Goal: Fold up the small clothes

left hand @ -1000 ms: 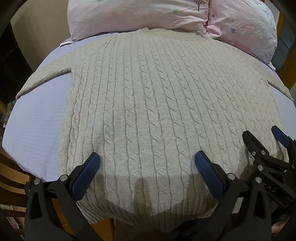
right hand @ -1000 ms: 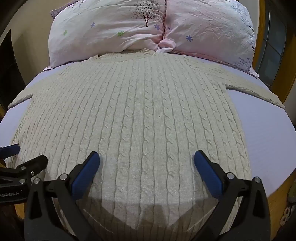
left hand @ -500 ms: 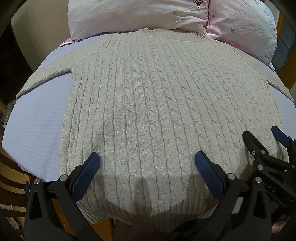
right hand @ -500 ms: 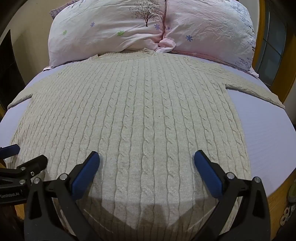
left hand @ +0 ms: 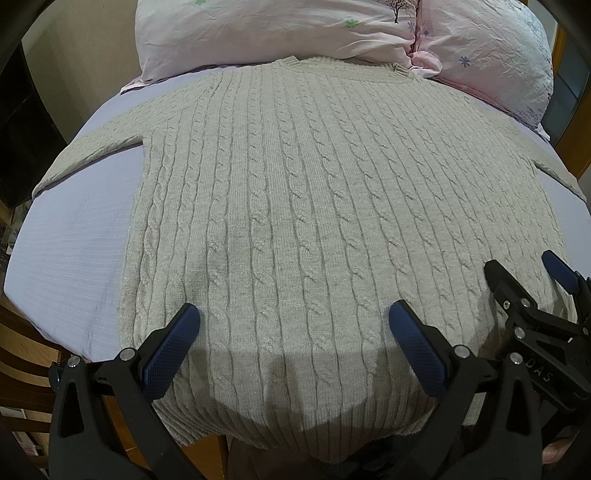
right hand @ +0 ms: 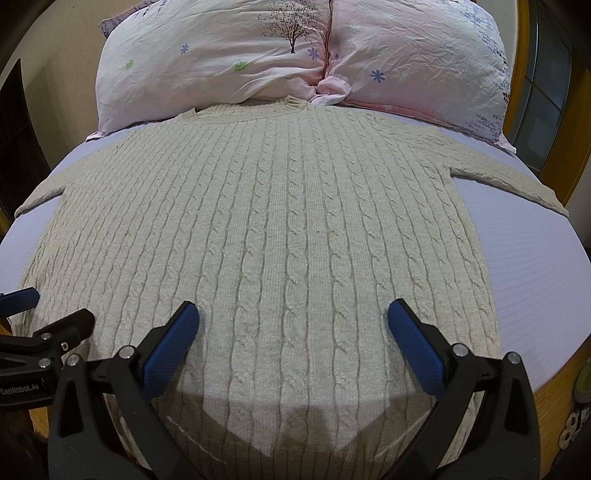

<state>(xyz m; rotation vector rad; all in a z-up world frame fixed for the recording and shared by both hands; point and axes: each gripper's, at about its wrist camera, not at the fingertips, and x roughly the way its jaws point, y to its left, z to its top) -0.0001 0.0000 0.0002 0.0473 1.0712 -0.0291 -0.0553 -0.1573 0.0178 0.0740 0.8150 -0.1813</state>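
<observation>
Left wrist view: sweater (left hand: pixel 314 221) lying flat and face-up on the bed (left hand: pixel 70 251), collar touching the pillows (left hand: pixel 295 33) at the far end, hem hanging slightly over the near edge, both sleeves spread out to the sides. Still wholly unfolded, so judging the task as not yet begun.

Left gripper (left hand: pixel 291 332) hovering over the hem's left-of-centre part, jaws spread wide, pinching nothing. Right gripper (left hand: pixel 524 284) showing at the right edge of this view, just beside the left one, over the hem's right side. Right wrist view confirming the same: right gripper (right hand: pixel 291 328) likewise gaping, nothing between the pads, with the left gripper (right hand: pixel 48 314) peeking in at the lower left.

Comparing with one second ago and half a second ago: practically nothing changing. Sweater sitting in the same place with the same lie, both grippers keeping the same spread and the same station above the hem. Reading this as a pause before the first grasp, probably at the hem or a sleeve.
</observation>
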